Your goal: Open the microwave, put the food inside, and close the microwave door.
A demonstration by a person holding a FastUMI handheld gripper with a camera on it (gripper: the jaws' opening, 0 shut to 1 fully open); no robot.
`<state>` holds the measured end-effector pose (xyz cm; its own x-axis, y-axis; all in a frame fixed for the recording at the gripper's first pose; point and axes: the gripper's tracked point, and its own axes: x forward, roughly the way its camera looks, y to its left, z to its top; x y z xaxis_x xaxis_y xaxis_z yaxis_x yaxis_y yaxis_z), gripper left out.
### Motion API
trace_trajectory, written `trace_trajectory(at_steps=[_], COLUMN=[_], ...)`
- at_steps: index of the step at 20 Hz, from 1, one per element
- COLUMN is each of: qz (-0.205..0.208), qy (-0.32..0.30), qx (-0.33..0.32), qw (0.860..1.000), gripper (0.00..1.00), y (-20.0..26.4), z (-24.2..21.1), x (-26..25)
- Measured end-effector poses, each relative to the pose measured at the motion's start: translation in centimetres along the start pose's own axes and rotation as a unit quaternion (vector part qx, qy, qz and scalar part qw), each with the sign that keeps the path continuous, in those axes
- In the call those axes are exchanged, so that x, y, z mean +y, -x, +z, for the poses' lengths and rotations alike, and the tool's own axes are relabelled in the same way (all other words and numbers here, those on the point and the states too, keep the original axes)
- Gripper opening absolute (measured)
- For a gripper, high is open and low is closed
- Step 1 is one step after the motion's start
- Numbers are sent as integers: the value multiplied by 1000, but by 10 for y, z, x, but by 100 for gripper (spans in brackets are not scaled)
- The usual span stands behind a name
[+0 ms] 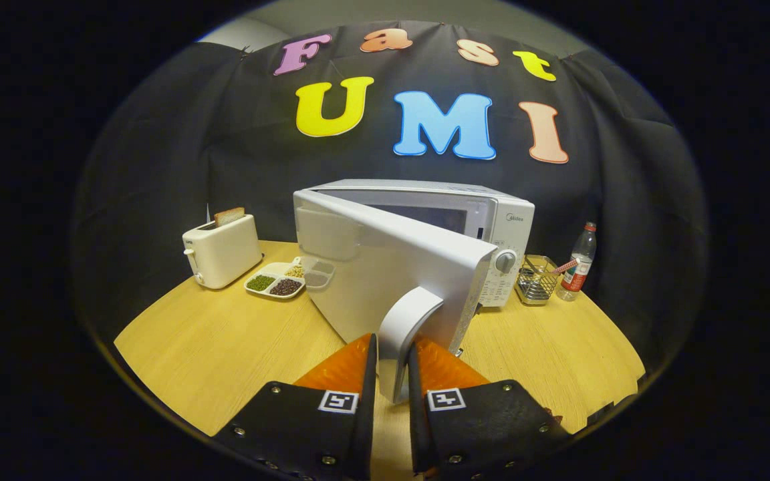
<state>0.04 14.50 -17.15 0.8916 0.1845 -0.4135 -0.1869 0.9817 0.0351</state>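
Pale wood-grain tabletop runs under everything I can see, matte and lightly streaked, with a curved front edge and black cloth hanging behind it. On it sits the microwave, a boxy white appliance with a smooth, slightly glossy shell, a dark glass window across its front and a column of small buttons under a round knob on its control side. Its door stands swung well out toward me, a flat white slab with a recessed panel on its face, leaving the opening behind it partly exposed; I cannot make out the inside of the oven.

A curved white handle arches off the door's near edge, smooth and rounded like a bent strap. My gripper has both fingers pressed against that handle, one on each side, nearly closed with only the handle's thickness between them.

Beside the microwave, on its hinge side, lies a shallow white divided dish holding separate heaps of green, dark and pale beans or grains. Just past that dish stands a cream toaster, rounded at the corners, with a slice of bread poking from its slot. On the microwave's control side sits a small wire basket with utensils, and next to it a clear plastic bottle with a red cap.
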Motion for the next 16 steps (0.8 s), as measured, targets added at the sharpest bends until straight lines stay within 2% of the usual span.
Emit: trace_trajectory(at_steps=[7,16], qz=[5,42], qy=[-4,4], qx=[-6,8], qw=[1000,999], gripper=[25,25], y=[18,33], z=[-8,-22], x=[44,101])
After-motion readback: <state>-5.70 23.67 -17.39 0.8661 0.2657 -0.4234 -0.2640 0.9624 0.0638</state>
